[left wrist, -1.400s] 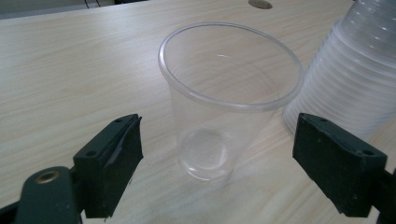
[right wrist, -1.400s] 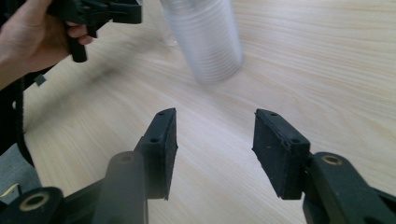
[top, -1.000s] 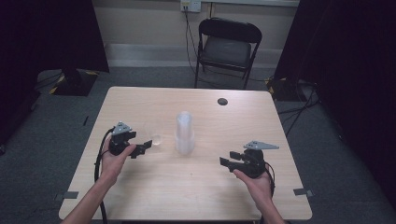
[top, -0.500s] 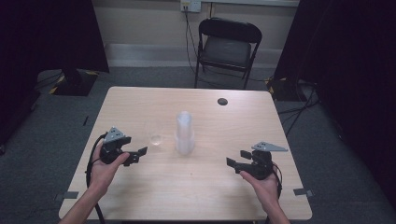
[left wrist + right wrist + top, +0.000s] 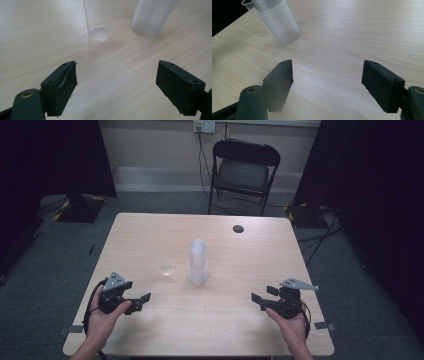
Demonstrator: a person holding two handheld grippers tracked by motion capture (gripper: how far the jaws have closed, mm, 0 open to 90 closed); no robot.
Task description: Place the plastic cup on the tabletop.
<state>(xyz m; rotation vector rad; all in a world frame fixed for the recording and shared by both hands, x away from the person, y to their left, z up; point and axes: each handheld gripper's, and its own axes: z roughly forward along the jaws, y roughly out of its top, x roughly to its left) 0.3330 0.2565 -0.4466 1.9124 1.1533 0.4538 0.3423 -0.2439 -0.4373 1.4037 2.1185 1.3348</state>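
A stack of clear plastic cups (image 5: 197,262) stands mouth-down near the middle of the light wooden table (image 5: 240,250). A single clear cup (image 5: 165,261) stands upright just left of it. My left gripper (image 5: 143,302) is held at the front left, open and empty, pointing toward the cups. My right gripper (image 5: 258,300) is held at the front right, open and empty. The left gripper view has the single cup's base (image 5: 98,33) and the stack (image 5: 151,17) ahead of the spread jaws. The stack (image 5: 277,21) sits to the upper left in the right gripper view.
A small dark round disc (image 5: 238,228) lies near the table's far edge. A black folding chair (image 5: 242,172) stands behind the table. Dark curtains hang on both sides, and cables run across the grey floor.
Both hands have drawn back toward the table's front edge and apart, away from the cups. The cups have not moved. Both grippers stay open.
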